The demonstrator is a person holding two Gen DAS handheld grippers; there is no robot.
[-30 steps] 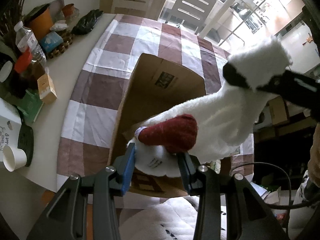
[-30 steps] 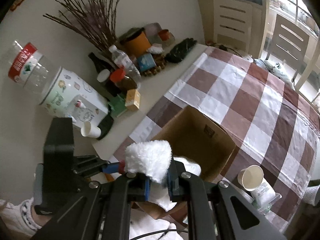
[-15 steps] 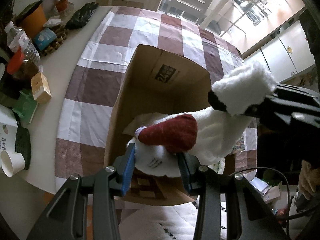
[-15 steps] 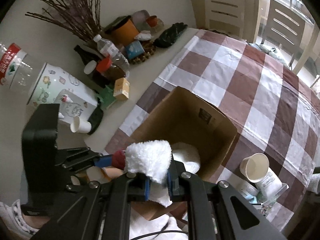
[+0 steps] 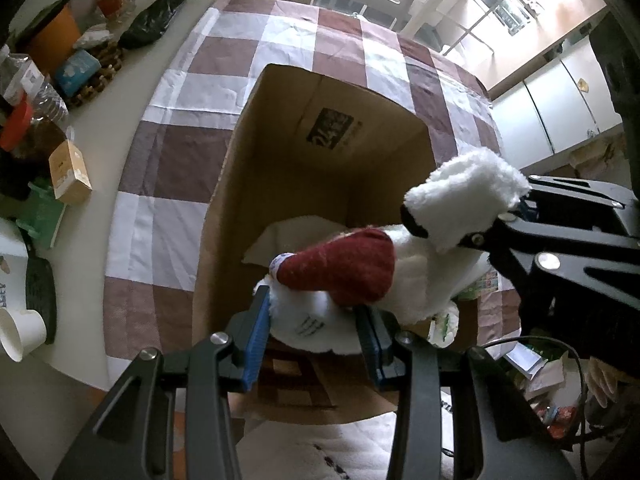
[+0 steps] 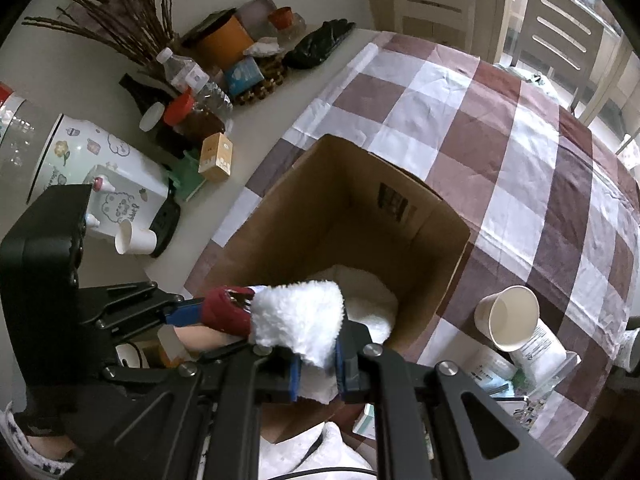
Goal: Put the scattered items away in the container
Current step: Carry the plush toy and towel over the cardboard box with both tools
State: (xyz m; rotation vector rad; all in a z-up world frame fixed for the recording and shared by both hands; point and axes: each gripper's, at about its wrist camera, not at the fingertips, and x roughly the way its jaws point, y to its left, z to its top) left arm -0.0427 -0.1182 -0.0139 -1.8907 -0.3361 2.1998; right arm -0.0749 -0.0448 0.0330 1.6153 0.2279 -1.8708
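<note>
Over the box mouth: you hold one fluffy white sock (image 5: pixel 420 280) stretched between both grippers, above the open cardboard box (image 5: pixel 280 148).
Left gripper (image 5: pixel 316 328): your blue-padded fingers (image 5: pixel 256 332) are clamped on the sock's lower end, by its dark red toe patch (image 5: pixel 344 268) and a printed label.
Right gripper (image 6: pixel 316 364): clenched on the sock's fluffy white cuff (image 6: pixel 300 316), which bunches up above the pads.
Sock position: it hangs over the near part of the box opening, not resting on the floor of the box.
Box contents: more white fleecy fabric (image 6: pixel 368 300) lies inside, against the near wall.
Box place: it stands on the brown-and-white checked tablecloth (image 6: pixel 500 128), near the table's near edge.
Right of the box: a paper cup (image 6: pixel 508 316) sits at the near right corner of the cloth, beside some packets.
Left edge of the table: bottles, a small tan carton (image 6: pixel 218 156), an orange pot (image 6: pixel 224 44) and another paper cup (image 6: pixel 136 238) crowd the bare strip by the wall.
</note>
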